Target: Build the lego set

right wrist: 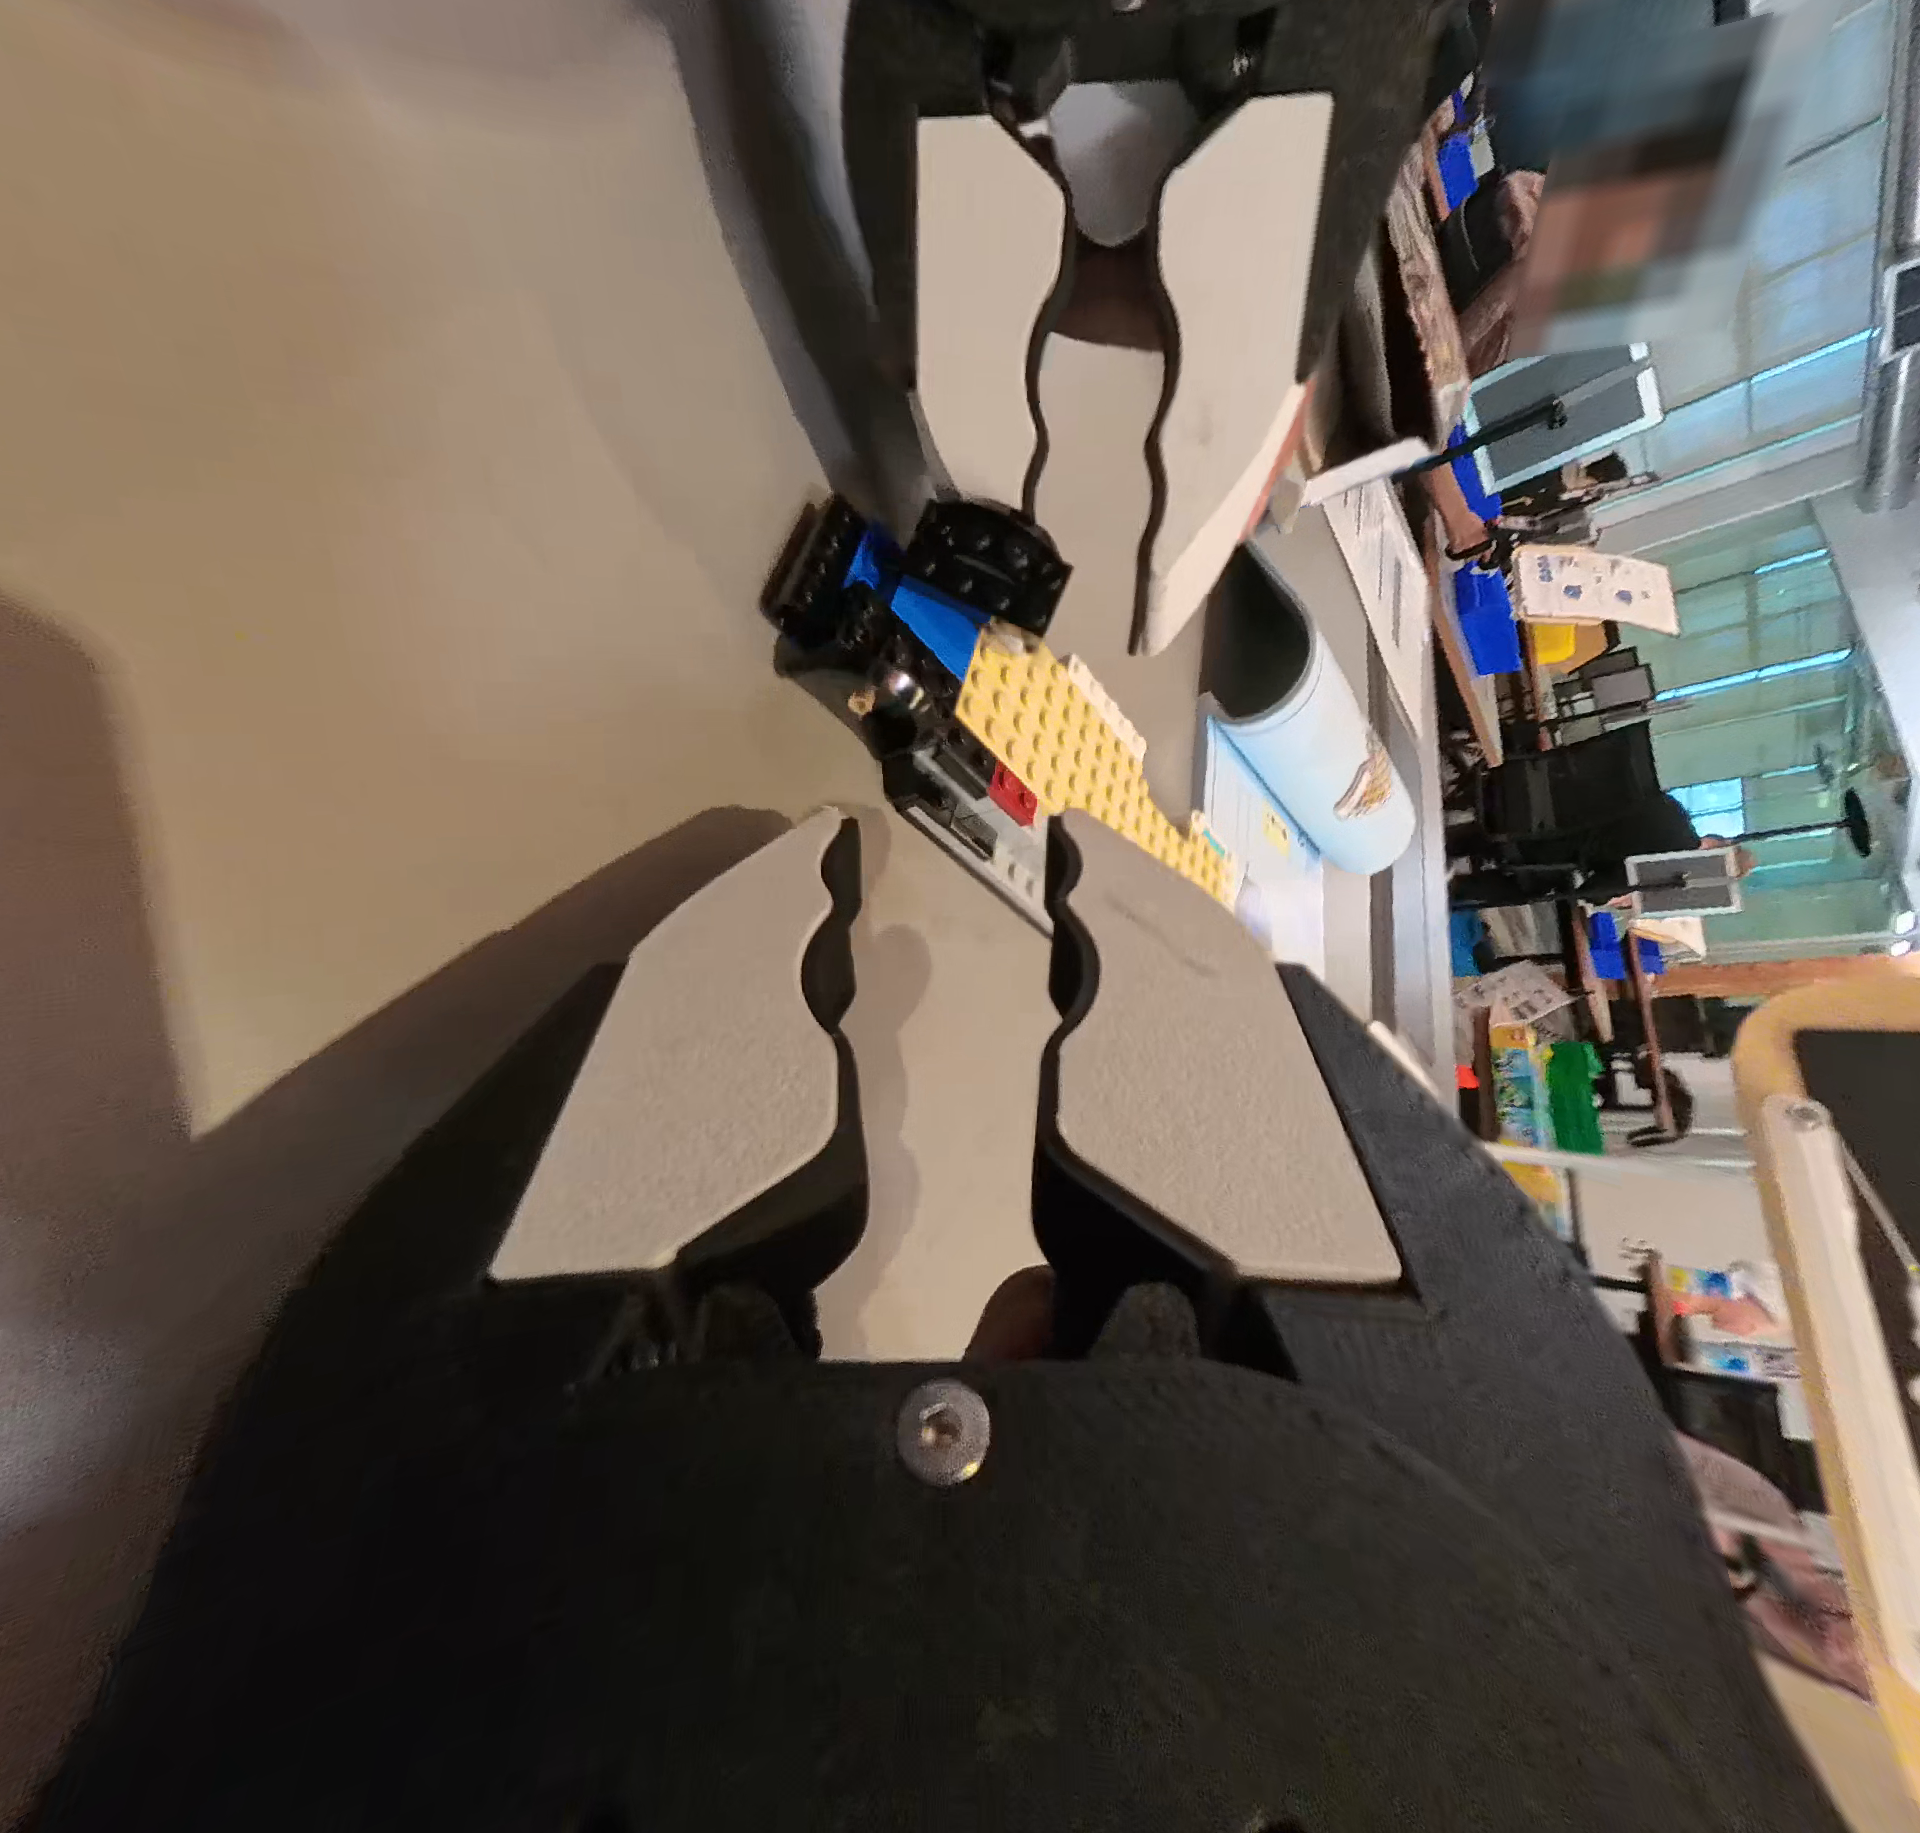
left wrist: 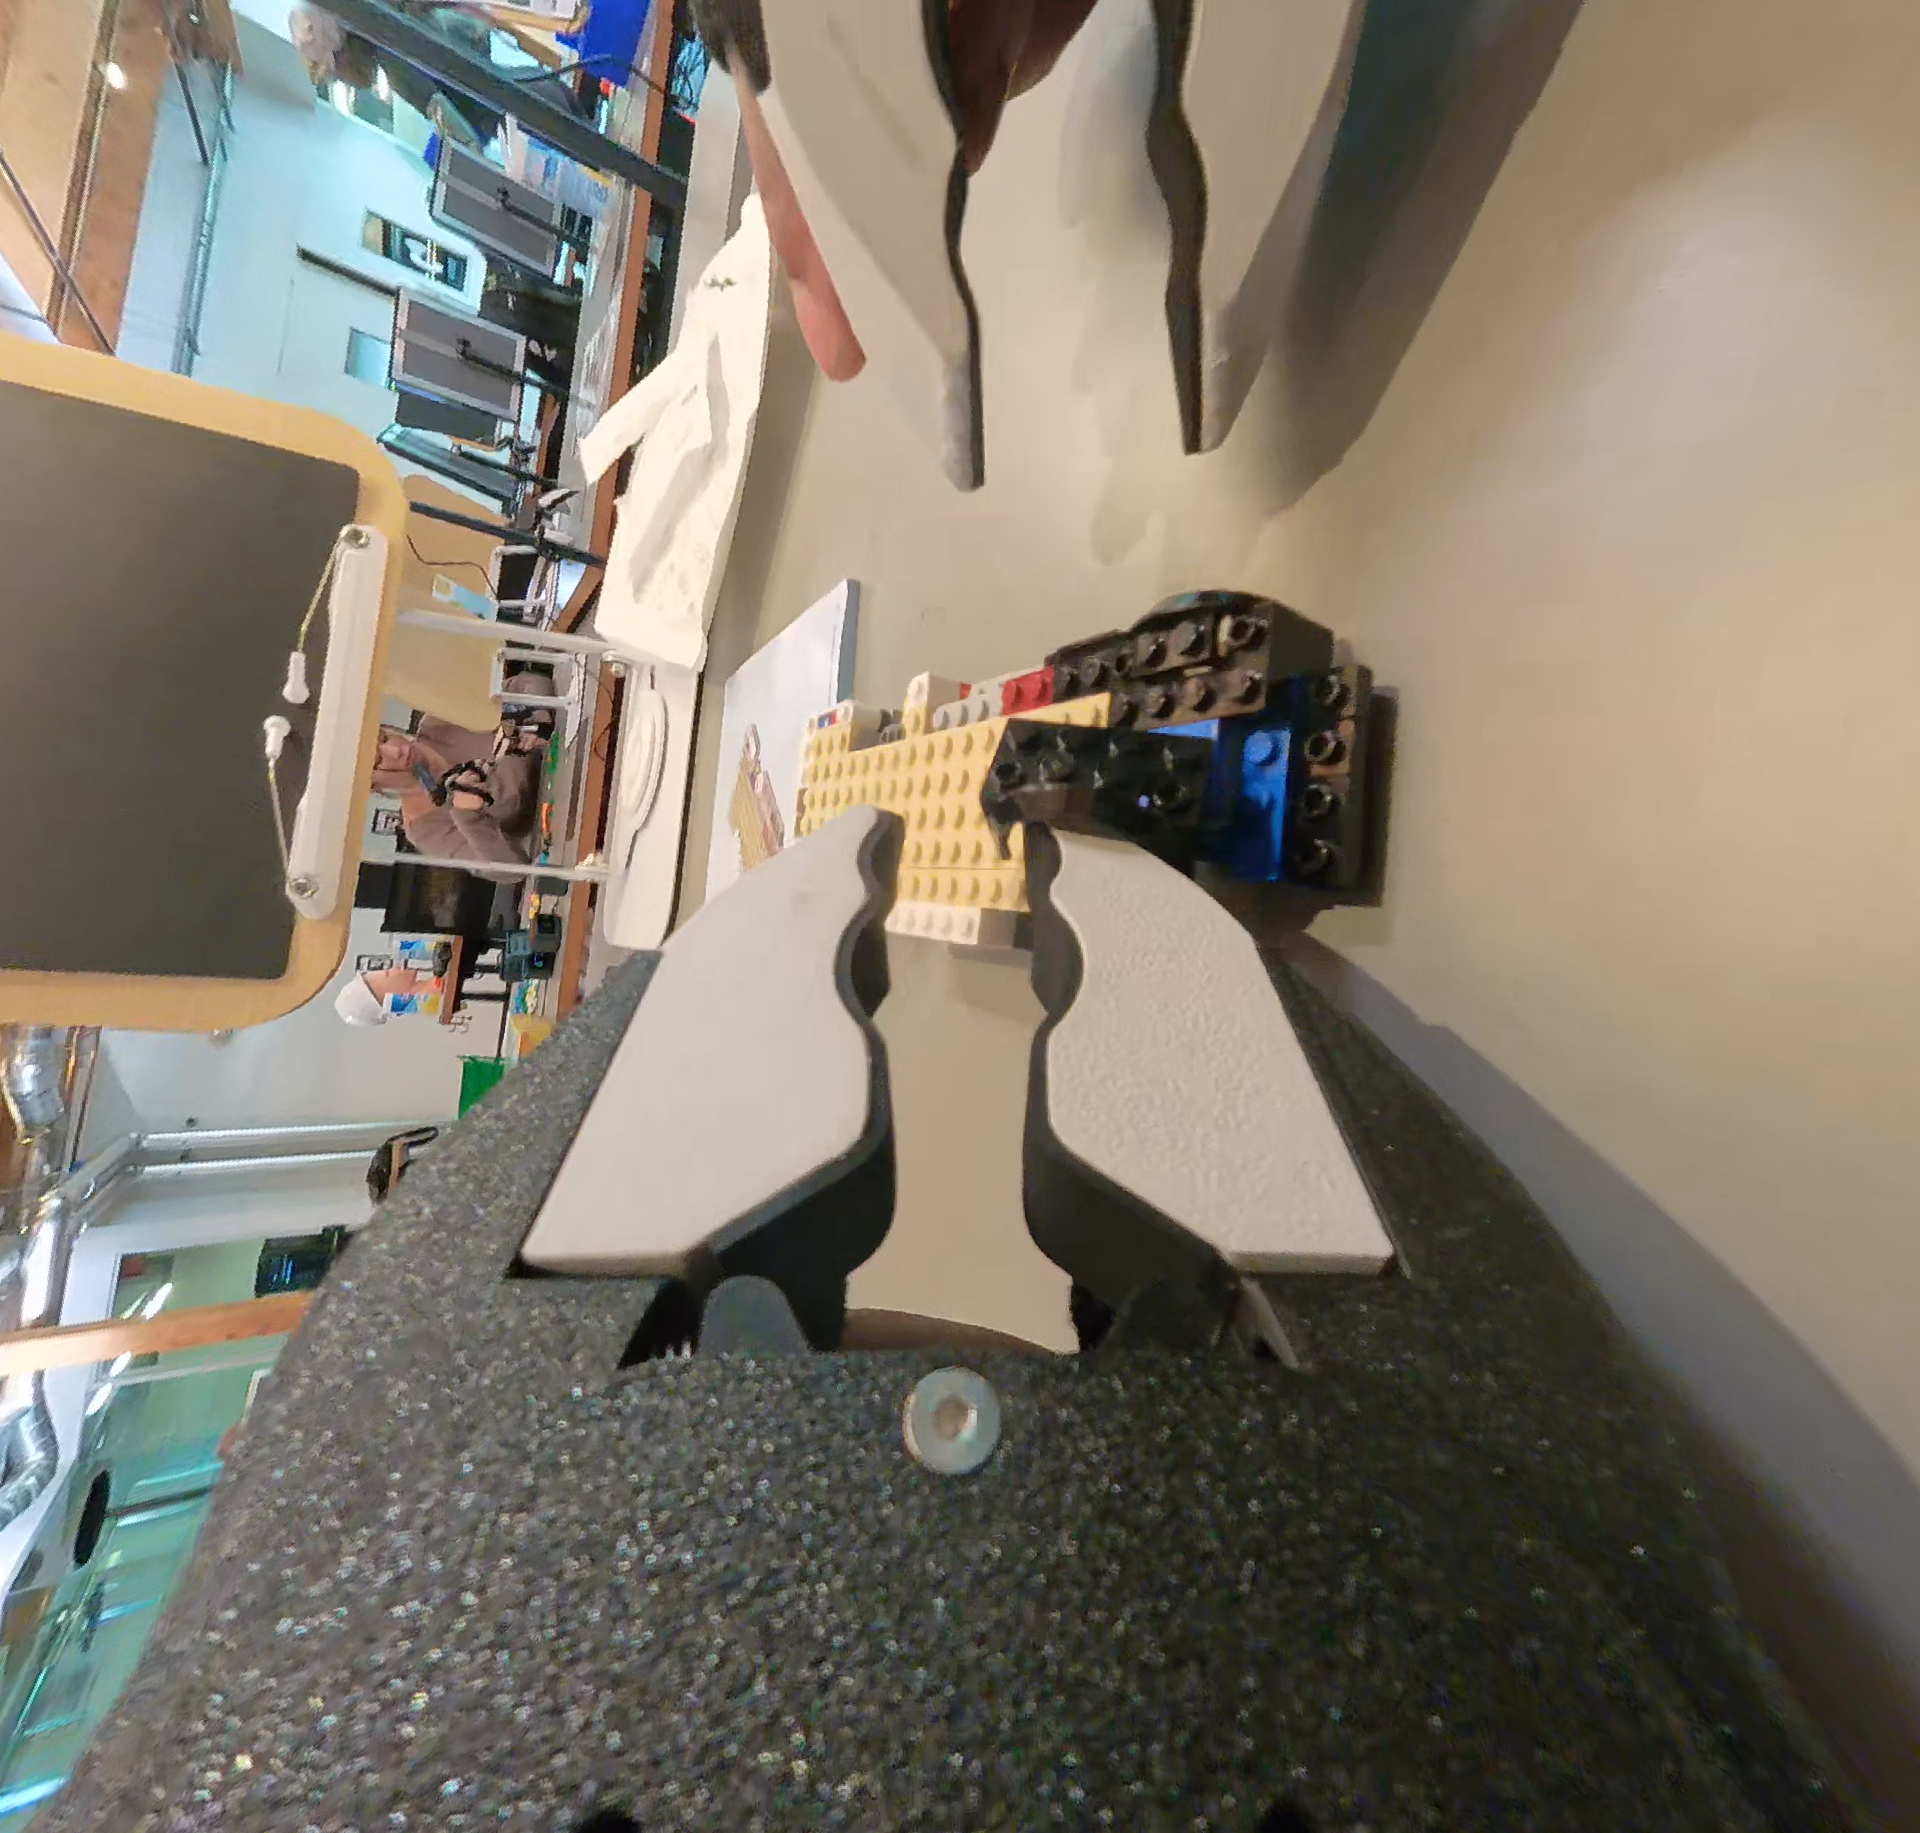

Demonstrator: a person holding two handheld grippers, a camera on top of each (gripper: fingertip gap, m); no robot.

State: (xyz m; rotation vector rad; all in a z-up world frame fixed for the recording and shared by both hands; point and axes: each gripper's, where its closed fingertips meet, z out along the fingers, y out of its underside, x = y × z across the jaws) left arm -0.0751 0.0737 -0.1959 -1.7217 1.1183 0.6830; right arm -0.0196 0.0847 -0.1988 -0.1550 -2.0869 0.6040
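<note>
Big pale table (left wrist: 1558, 433) fills both wrist views, with a busy workshop blurred beyond its far edge. On it sits a brick model (left wrist: 1091, 775): a long tan studded plate (left wrist: 935, 786) with a black and blue block cluster (left wrist: 1247, 755) at one end, a small red brick (left wrist: 1034, 687) and white and grey pieces along its side. Beside the model lies an open booklet (left wrist: 790, 703) with a picture of the build, and past that a crumpled white paper bag (left wrist: 686, 453). In the right view a pale blue tub (right wrist: 1320, 744) lies on its side near the plate's far end.

Left gripper (left wrist: 966, 827) is right at the model, jaws parted, tips straddling the near edge of the tan plate; the right-hand fingertip sits just beside the black cluster's corner. Whether either pad actually presses on the bricks, I cannot tell; it looks released rather than clamped.

Right gripper (right wrist: 951, 827) hovers on the opposite side, jaws apart with bare table showing between them, its tips just short of the model's white and grey side near the red brick. Nothing is gripped there.
</note>
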